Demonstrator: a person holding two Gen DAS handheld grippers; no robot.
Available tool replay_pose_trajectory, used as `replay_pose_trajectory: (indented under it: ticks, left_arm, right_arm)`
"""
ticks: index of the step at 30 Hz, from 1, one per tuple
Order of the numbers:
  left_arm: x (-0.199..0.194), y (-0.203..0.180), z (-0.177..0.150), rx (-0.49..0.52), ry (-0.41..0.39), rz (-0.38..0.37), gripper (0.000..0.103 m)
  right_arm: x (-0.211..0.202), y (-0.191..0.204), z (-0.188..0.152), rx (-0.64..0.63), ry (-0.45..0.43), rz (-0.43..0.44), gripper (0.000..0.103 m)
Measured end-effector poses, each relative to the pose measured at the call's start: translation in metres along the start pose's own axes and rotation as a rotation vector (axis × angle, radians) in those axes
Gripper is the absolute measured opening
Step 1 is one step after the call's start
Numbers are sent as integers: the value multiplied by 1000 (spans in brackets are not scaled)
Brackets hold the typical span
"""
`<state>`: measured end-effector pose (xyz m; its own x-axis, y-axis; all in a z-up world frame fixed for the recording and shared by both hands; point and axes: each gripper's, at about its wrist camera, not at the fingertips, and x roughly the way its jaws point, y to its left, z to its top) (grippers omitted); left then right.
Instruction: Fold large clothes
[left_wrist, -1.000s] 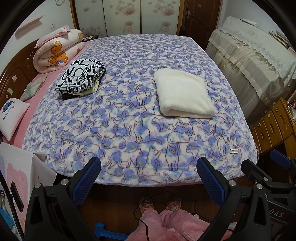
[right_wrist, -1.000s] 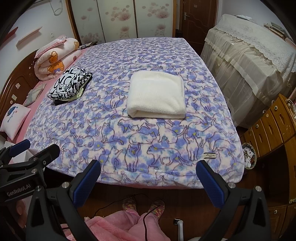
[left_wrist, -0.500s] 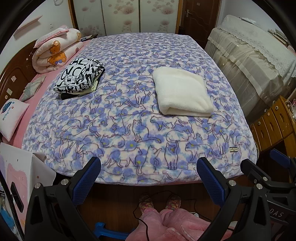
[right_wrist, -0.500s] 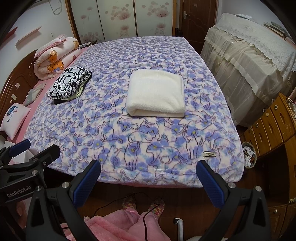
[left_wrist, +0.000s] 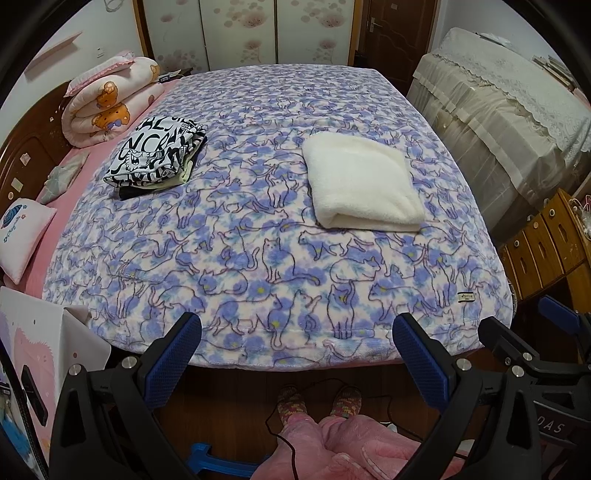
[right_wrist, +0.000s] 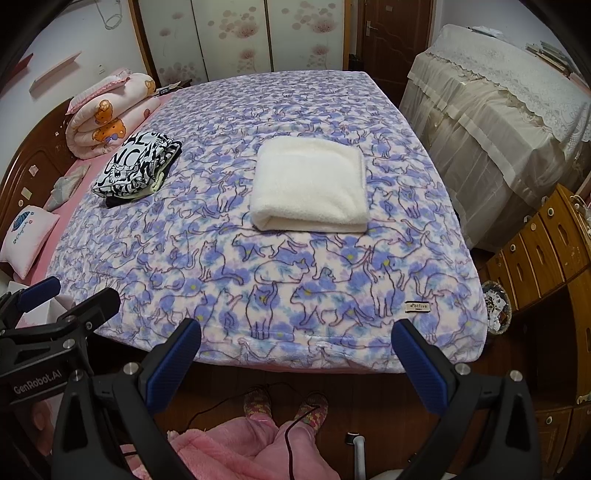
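While both tools hang off the foot of the bed, neither one has anything in it. The left tool (left_wrist: 295, 354) has its blue-padded fingers (left_wrist: 173, 354) spread wide, nothing between them but the bed edge and floor beyond. Same story for the right tool (right_wrist: 295, 356), jaws wide apart and empty; it also shows at about 4 o'clock in the left wrist view, and the left one shows at about 8 o'clock in the right wrist view.

The folded cream fleece garment (right_wrist: 310, 184) lies flat on the cat-print blanket (right_wrist: 295, 280), a bit past the middle of the bed, roughly 12 o'clock from the right tool and more like 1 o'clock from the left one (left_wrist: 362, 181). Its thick folded edge faces the tools. It's well apart from both.

Over at about 10 o'clock there's a small stack topped by a black-and-white lettered garment (left_wrist: 157, 153), with something pale and something dark peeking out underneath. Past that, near the wooden headboard (left_wrist: 26, 155), sits a rolled pink bear-print quilt (left_wrist: 110, 99), and a small pink pillow (left_wrist: 22, 236) lies at 9 o'clock.

Down at 6 o'clock you can see knitted slippers (right_wrist: 286, 404) and pink fleece pants on the wood floor, with a thin black cable running across.
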<state>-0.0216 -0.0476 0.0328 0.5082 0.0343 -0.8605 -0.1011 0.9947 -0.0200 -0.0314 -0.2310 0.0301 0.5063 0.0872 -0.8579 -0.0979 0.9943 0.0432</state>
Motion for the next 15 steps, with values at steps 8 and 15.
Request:
replay_pose_trajectory:
  ticks: [8, 15]
  left_arm:
    - [1, 3, 1, 4, 3, -2, 103]
    - [0, 2, 2, 6, 4, -4, 103]
  right_arm:
    - [1, 3, 2, 1, 1, 0, 103]
    - [1, 2, 1, 0, 2, -1, 103]
